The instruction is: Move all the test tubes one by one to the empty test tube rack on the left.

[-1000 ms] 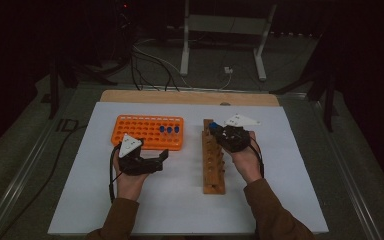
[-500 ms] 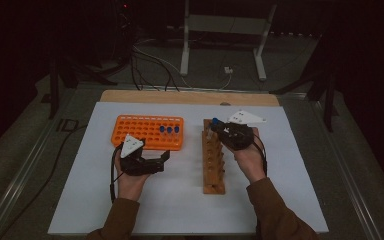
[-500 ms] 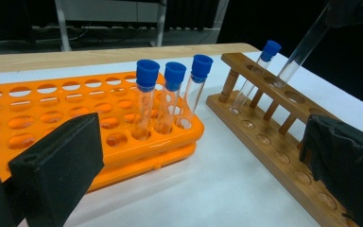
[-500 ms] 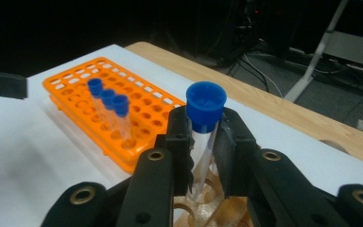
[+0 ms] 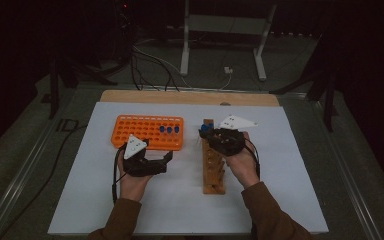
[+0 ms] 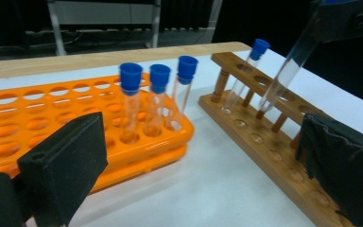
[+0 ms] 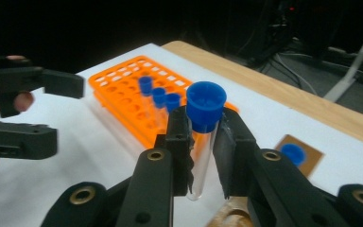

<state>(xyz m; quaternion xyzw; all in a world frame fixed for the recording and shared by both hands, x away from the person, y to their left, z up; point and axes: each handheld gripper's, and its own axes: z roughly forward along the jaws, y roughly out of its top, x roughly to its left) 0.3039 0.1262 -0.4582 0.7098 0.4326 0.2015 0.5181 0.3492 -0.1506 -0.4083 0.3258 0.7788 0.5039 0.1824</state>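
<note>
tube (image 7: 199,142) pinched between right gripper (image 7: 202,142) pads – blue cap above them

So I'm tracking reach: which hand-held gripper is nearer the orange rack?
Left. The left hand-held gripper hangs open just before the orange rack's near edge; the right hand-held gripper, clamping a tube, is over the wooden rack.

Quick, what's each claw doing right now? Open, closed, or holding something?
Left claw: open, holding nothing, beside the orange rack.
Right claw: closed on a blue-capped test tube, over the wooden rack.
</note>
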